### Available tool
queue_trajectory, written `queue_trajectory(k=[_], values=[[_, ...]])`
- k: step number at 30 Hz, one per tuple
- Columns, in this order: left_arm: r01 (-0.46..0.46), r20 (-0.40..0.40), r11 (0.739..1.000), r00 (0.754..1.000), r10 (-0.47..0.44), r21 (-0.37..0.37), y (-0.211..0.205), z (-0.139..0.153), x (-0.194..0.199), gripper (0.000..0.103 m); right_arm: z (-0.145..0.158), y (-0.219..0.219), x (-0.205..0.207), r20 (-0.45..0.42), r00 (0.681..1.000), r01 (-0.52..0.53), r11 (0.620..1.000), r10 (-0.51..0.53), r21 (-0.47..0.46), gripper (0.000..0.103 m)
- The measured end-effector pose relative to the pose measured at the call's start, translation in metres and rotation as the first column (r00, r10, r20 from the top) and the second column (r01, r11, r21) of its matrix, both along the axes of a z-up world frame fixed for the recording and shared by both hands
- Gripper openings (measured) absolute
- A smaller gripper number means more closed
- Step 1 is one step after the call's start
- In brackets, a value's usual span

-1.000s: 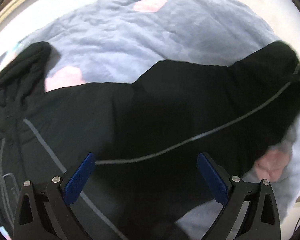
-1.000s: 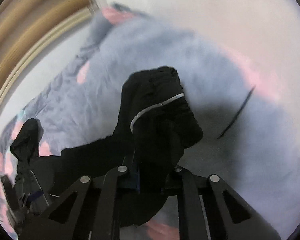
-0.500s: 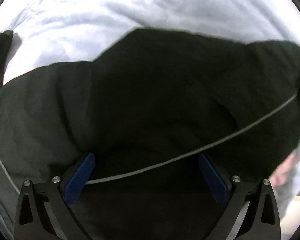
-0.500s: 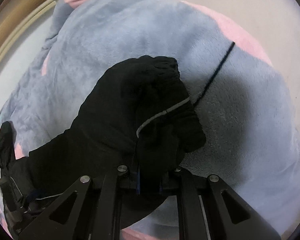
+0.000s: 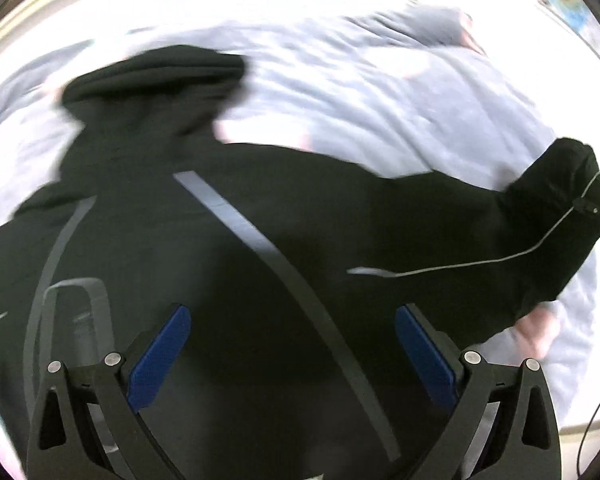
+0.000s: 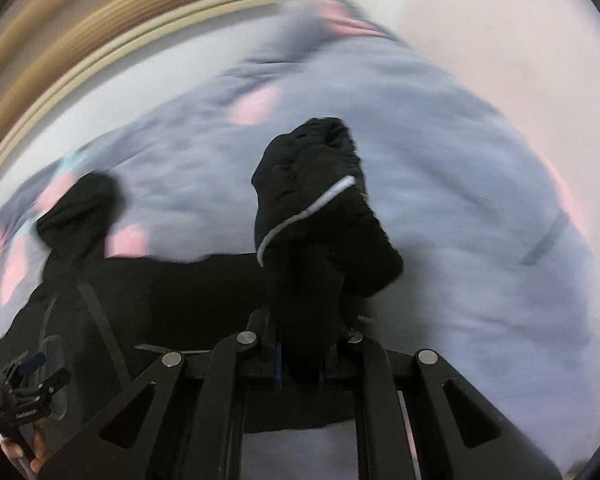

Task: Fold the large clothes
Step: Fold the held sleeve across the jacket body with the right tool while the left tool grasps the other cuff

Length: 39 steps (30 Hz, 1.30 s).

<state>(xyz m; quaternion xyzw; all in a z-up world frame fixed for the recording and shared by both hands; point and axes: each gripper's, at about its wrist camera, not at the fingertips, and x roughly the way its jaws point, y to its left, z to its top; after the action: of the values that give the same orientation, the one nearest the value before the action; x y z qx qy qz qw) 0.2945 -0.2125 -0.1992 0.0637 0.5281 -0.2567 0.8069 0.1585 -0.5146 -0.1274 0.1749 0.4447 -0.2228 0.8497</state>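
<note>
Grey-blue blanket [image 5: 400,92] with pink patches filling background, both views motion-blurred. Black jacket [image 5: 228,216] with grey stripes lying spread across blanket, covering centre and lower left of left wrist frame. Your left gripper [image 5: 292,354] hovering over jacket, blue pads [image 5: 158,356] standing wide apart, gripping nothing. Your right gripper [image 6: 300,354] clamping black sleeve [image 6: 320,216] at centre of right wrist frame, cuff end bunching above closed jaws, white piping showing.

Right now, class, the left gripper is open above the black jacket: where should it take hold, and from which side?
Probably the free sleeve cuff, approached from above: it lies bunched on the blanket, mirroring the cuff the right gripper clamps.
</note>
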Motion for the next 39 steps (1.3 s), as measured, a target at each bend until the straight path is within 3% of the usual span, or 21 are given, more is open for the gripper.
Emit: queue_trajectory(k=[6, 15, 20, 24, 27, 29, 32, 35, 39], values=[[-0.162, 0.026, 0.986, 0.986, 0.162, 0.026, 0.108, 0.018, 0.004, 0.102, -0.001, 0.13, 0.063, 0.0, 0.962, -0.273, 0.962, 0.273, -0.006, 0.013], [-0.361, 0.023, 0.932, 0.932, 0.361, 0.038, 0.228, 0.009, 0.004, 0.102, -0.024, 0.312, 0.14, 0.0, 0.821, -0.571, 0.819, 0.572, 0.053, 0.013], [-0.43, -0.009, 0.902, 0.902, 0.431, 0.049, 0.273, -0.005, 0.004, 0.102, -0.071, 0.389, 0.179, -0.06, 0.739, -0.666, 0.741, 0.671, 0.091, 0.013], [-0.452, -0.028, 0.89, 0.891, 0.454, 0.062, 0.294, -0.017, 0.007, 0.102, -0.141, 0.423, 0.205, -0.188, 0.707, -0.66, 0.731, 0.682, 0.172, 0.017], [-0.463, -0.031, 0.883, 0.884, 0.466, 0.075, 0.305, -0.023, 0.009, 0.102, -0.173, 0.426, 0.208, -0.225, 0.701, -0.644, 0.736, 0.677, 0.207, 0.022], [-0.47, -0.035, 0.879, 0.88, 0.473, 0.076, 0.312, -0.028, 0.011, 0.102, -0.177, 0.428, 0.208, -0.219, 0.694, -0.656, 0.727, 0.686, 0.202, 0.031], [-0.472, -0.044, 0.879, 0.879, 0.475, 0.06, 0.317, -0.033, 0.016, 0.102, -0.176, 0.431, 0.21, -0.199, 0.657, -0.686, 0.686, 0.727, 0.242, 0.057], [-0.463, -0.042, 0.885, 0.884, 0.465, 0.055, 0.315, -0.034, 0.021, 0.102, -0.159, 0.424, 0.204, -0.175, 0.648, -0.7, 0.671, 0.741, 0.247, 0.057], [-0.431, -0.038, 0.902, 0.902, 0.43, -0.006, 0.305, -0.026, 0.033, 0.102, -0.121, 0.388, 0.182, -0.115, 0.69, -0.685, 0.696, 0.714, 0.216, 0.058]])
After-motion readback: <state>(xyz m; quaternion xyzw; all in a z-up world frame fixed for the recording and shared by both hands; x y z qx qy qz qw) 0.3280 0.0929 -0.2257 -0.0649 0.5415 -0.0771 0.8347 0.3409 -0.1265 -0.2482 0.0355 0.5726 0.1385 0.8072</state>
